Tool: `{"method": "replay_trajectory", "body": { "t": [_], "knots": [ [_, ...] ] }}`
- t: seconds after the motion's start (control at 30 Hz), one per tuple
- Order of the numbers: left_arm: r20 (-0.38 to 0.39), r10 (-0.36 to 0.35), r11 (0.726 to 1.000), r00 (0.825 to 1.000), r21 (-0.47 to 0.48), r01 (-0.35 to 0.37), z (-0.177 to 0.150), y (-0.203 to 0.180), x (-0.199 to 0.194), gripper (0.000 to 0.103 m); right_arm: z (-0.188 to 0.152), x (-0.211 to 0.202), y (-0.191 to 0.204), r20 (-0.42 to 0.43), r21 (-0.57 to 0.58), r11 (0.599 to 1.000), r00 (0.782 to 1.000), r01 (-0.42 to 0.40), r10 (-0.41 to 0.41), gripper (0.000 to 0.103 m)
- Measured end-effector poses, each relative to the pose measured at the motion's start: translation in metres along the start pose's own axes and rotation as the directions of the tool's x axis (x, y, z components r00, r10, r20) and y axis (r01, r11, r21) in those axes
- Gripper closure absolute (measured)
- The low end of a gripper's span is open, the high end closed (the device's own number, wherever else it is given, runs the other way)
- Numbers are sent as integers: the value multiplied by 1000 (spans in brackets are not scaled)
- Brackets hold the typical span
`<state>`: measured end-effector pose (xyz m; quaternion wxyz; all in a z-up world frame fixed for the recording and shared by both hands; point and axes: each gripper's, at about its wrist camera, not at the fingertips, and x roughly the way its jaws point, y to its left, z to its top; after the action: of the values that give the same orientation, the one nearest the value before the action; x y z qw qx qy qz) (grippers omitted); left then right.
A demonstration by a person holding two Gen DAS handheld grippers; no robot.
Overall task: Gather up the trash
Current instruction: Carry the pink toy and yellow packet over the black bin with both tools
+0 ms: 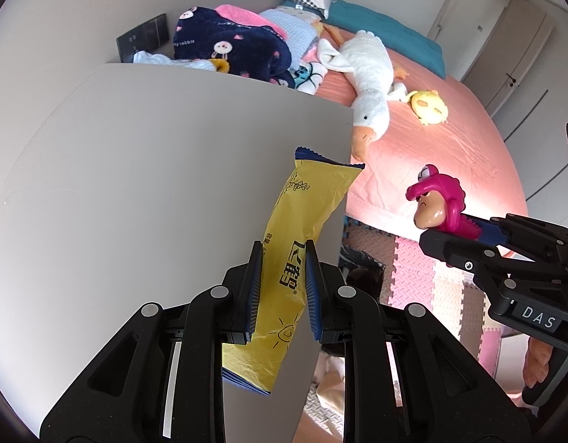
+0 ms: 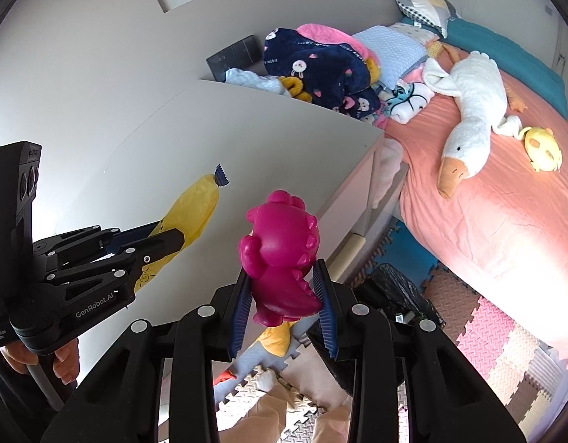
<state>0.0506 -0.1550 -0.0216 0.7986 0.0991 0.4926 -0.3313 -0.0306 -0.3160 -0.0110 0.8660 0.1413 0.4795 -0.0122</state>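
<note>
Our left gripper [image 1: 282, 284] is clamped on the yellow wrapper [image 1: 302, 221], its length running straight ahead. Our right gripper [image 2: 284, 288] pinches the pink toy [image 2: 280, 247]; the black-lined bin [image 2: 398, 291] lies just below-right, nearer this one.

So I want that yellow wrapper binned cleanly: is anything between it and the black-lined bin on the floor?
Partly. The yellow wrapper, shut in the left tool, hangs over the grey tabletop, whose edge lies between it and the black-lined bin below. Past that edge nothing visible blocks the drop.
</note>
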Motion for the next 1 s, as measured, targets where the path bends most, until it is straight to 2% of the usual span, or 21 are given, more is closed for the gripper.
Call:
{"method": "replay_trajectory", "body": {
  "t": [0.53,1.0],
  "knots": [
    [-17,-51,994,999,91,52,2,-65,8,82,-22,-30,-56,28,86,995,999,43,-46,68],
    [-27,-98,979,995,178,101,9,-113,15,82,-34,-52,-95,48,140,986,994,86,-93,68]
  ]
}}
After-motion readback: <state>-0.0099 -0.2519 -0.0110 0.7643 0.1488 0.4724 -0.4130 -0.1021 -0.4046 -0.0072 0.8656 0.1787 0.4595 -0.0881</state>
